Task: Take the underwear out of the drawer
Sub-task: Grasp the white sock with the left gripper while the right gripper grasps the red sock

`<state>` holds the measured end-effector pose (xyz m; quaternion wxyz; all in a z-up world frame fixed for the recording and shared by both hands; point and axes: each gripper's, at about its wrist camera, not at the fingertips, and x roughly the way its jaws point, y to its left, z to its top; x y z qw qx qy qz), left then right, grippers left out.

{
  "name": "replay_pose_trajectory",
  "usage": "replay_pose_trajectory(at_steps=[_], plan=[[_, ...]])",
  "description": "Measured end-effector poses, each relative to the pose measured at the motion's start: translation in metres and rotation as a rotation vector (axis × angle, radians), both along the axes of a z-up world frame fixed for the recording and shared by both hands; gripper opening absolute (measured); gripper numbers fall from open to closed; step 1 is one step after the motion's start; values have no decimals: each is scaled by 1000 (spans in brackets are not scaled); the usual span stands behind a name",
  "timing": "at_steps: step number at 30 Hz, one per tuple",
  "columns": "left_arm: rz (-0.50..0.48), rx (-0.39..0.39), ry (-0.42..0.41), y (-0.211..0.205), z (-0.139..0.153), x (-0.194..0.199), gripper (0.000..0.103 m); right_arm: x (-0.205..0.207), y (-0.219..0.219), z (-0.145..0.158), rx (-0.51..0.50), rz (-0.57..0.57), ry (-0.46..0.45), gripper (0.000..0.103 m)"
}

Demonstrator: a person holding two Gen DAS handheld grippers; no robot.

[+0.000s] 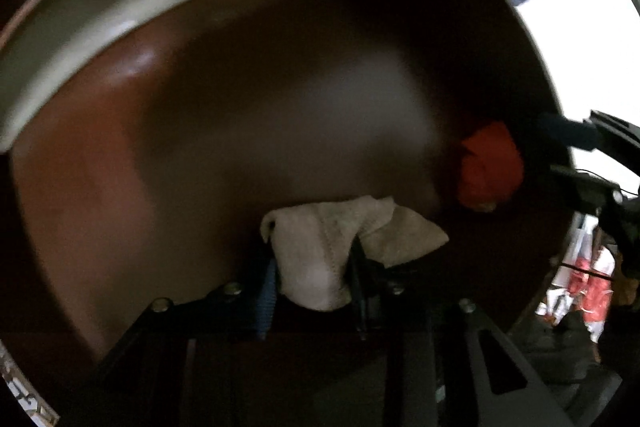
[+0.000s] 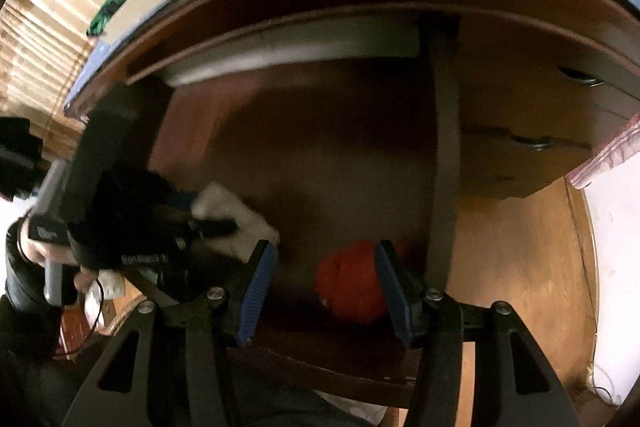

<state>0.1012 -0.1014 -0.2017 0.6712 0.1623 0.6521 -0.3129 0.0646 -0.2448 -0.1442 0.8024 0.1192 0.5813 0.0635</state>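
Drawer (image 2: 320,155) is open with two pieces inside. Left gripper (image 1: 314,259) is pinched tight on the white underwear (image 1: 320,251) at the left side. Orange underwear (image 2: 352,287) sits bunched at the near right, right between the half-spread fingers of the right gripper (image 2: 326,287), pads not touching yet, so that hand's closer.
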Motion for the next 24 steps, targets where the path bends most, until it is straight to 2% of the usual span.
replay_pose_trajectory(at_steps=[6,11,14,17,18,24], plan=[[4,18,-23,15,-2,-1,31,8,19,-21,-84,71,91,54],[-17,25,-33,1,-2,-12,36,18,36,-31,-204,160,187,54],[-25,30,-39,-3,-4,-18,43,24,45,-37,-257,209,245,54],[-34,57,-45,2,-8,-7,60,31,52,-45,-291,258,326,49],[-36,60,-41,-2,-15,-9,62,35,53,-48,-289,276,361,49],[-18,23,-39,3,-12,-4,63,47,60,-62,-301,341,488,43]])
